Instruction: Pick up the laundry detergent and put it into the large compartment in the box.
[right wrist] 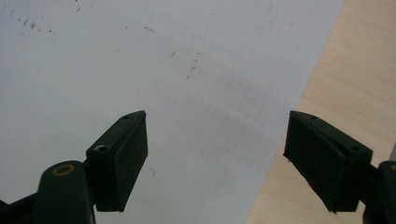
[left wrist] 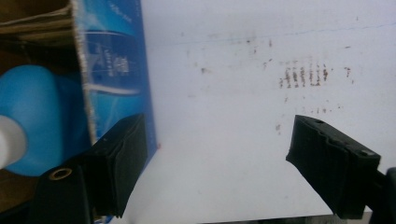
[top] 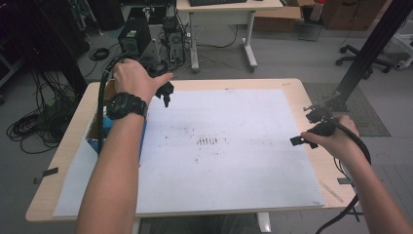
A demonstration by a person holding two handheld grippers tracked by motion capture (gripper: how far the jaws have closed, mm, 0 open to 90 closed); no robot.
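A large white sheet [top: 234, 165] with dark smudges [top: 208, 141] covers most of the wooden table [top: 298, 92]. At the table's left edge stands an open cardboard box [top: 91, 130] with a blue printed side [left wrist: 116, 70]; inside it lies a blue object [left wrist: 32, 107] with a white end [left wrist: 8, 145]. My left gripper [top: 166, 99] hangs open over the sheet's far left part, just right of the box, its jaws wide apart [left wrist: 217, 123] and holding nothing. My right gripper [top: 298, 141] is open and empty [right wrist: 215, 116] above the sheet's right edge, where bare wood [right wrist: 336, 70] shows.
A black slanted post [top: 370, 48] rises past the table's far right corner. On the floor beyond the table stand a computer tower [top: 134, 36], cable coils [top: 29, 126], a white desk [top: 224, 14] and an office chair base [top: 363, 58]. Tape strips [top: 46, 173] mark the table's edges.
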